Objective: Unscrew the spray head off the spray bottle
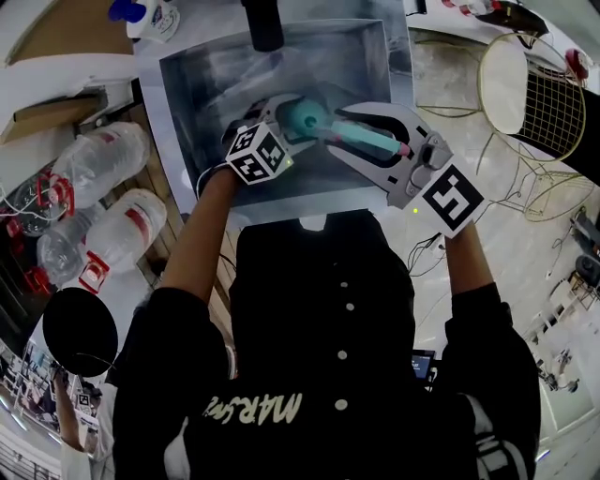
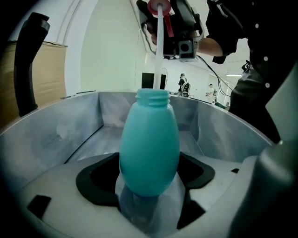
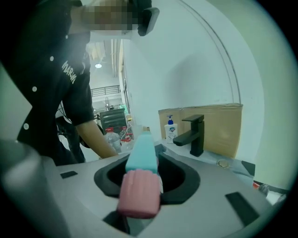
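A teal spray bottle (image 2: 149, 148) stands upright between the pads of my left gripper (image 2: 149, 186), which is shut on its lower body; its threaded neck is bare. In the head view the bottle (image 1: 305, 117) and my left gripper (image 1: 298, 127) sit over the steel sink. The spray head (image 3: 141, 155), teal with a ribbed pink collar (image 3: 138, 193), is off the bottle, with my right gripper (image 3: 144, 183) shut on it. In the left gripper view the spray head (image 2: 159, 7) hangs above the neck, its white dip tube (image 2: 159, 37) pointing down. My right gripper (image 1: 367, 141) is right of the bottle.
A steel sink (image 1: 187, 84) with a black faucet (image 1: 265, 23) lies under both grippers. Large water bottles (image 1: 103, 159) lie at the left. A wire chair (image 1: 534, 103) stands at the right. A soap dispenser (image 3: 170, 128) and cardboard (image 3: 219, 125) stand behind the faucet.
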Demonstrator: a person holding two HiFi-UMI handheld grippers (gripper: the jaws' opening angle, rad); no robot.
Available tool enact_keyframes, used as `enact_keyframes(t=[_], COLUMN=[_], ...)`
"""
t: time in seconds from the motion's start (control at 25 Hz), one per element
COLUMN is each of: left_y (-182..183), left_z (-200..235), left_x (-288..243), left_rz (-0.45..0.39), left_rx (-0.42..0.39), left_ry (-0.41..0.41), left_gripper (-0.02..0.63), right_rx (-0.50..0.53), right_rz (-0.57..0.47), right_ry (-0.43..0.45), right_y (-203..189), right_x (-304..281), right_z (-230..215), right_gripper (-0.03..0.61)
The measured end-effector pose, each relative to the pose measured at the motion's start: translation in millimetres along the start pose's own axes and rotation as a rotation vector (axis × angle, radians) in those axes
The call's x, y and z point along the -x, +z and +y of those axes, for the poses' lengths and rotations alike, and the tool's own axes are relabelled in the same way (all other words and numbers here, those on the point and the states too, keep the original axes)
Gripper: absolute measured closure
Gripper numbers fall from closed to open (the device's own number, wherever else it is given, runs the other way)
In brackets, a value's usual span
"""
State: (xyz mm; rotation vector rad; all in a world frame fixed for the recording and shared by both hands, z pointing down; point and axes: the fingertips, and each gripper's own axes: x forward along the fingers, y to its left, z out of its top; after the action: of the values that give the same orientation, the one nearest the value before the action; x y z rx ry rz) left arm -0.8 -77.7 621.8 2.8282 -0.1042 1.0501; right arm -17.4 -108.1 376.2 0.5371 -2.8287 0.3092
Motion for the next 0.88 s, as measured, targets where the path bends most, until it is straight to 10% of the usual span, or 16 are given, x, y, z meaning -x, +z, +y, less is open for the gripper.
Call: enact_keyframes(t=[0.56,0.88], left_y=[10,28], left_z=[-2,1], left_x=[18,83], left_rz=[0.023,-0.015], left_rx=[0.008,0.027], left_ry=[0.044,0.225], left_gripper=[0.236,0.279], right_rx=[-0.085,-0.111], right_rz=[-0.107,-0.11], right_ry=[-0.114,-0.22], right_y=[27,28], right_x=[43,77], right_z=[-12,-24], right_gripper=[0.413,0.413])
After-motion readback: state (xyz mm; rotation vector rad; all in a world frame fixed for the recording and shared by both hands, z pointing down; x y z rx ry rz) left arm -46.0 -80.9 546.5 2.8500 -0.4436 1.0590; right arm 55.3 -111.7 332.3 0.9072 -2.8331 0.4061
